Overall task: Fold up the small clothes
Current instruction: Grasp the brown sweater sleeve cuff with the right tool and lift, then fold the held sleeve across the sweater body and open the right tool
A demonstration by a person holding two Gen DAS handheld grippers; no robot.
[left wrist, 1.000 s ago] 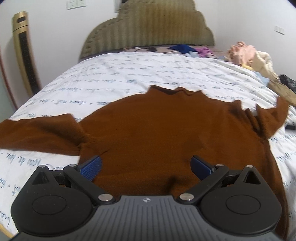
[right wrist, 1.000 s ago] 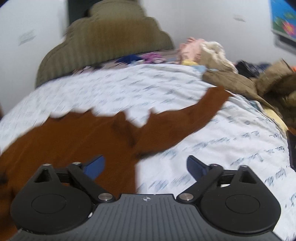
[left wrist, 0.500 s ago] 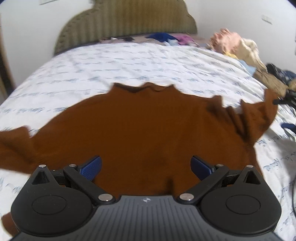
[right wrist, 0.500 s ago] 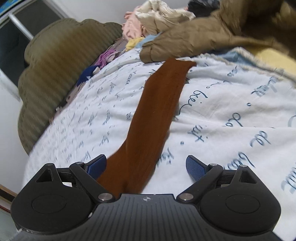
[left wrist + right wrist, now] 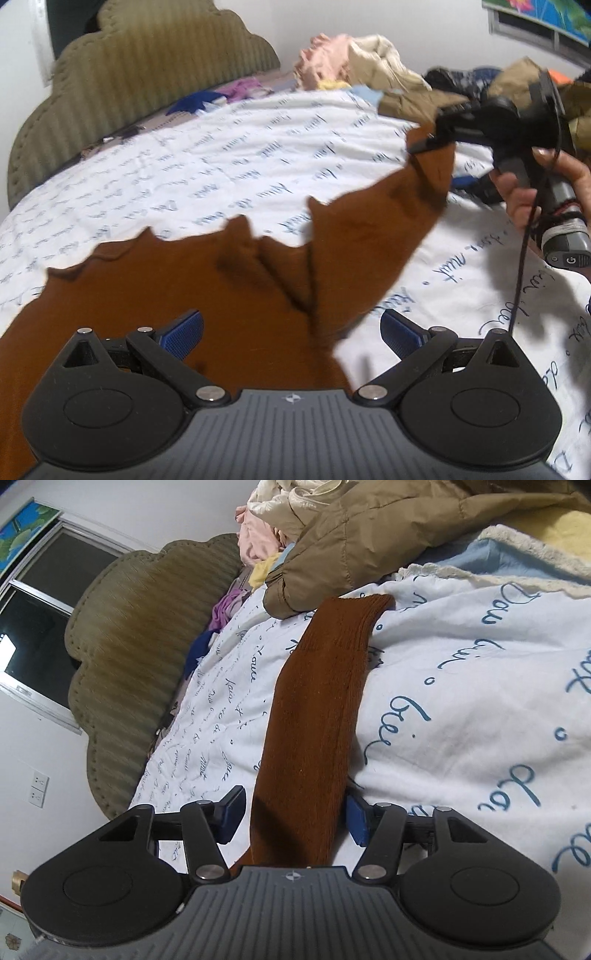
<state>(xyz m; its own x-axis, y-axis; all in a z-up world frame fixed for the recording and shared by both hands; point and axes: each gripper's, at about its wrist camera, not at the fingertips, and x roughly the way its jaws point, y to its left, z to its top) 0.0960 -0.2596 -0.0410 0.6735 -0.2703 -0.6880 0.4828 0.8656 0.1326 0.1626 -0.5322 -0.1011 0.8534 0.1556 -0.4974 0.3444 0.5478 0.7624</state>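
1. The brown sweater lies flat on the white script-printed bedspread, its body spread under and ahead of the left gripper and its neckline toward the padded headboard at about 11 o'clock in the left wrist view.

2. The relation that matters — the sleeve runs straight between the jaws of the right gripper. In the right wrist view its long axis goes from 6 o'clock at the gripper up to about 1 o'clock, where the ribbed cuff points at the tan jacket heaped at the bed's edge.

3. The right gripper's jaws are closing on that sleeve. The cloth is between them; the right-hand pad looks to be at the sleeve's edge, while the left-hand pad stands just clear, with bedspread showing in the gap. I judge the grip not yet made.

4. The left gripper hangs wide open, holding nothing, over the sweater's body near the shoulder seam; the sleeve leaves it toward 1 o'clock.

5. In the left wrist view the right gripper sits at 2 o'clock, carried by a hand, with its fingers at the sleeve's far part — so the right hand is the nearer to the sleeve, by far.

6. My reading: the sleeve fold comes next, the right gripper carrying the cuff end back across the body toward 8 o'clock in the left wrist view, across the sleeve's own axis.
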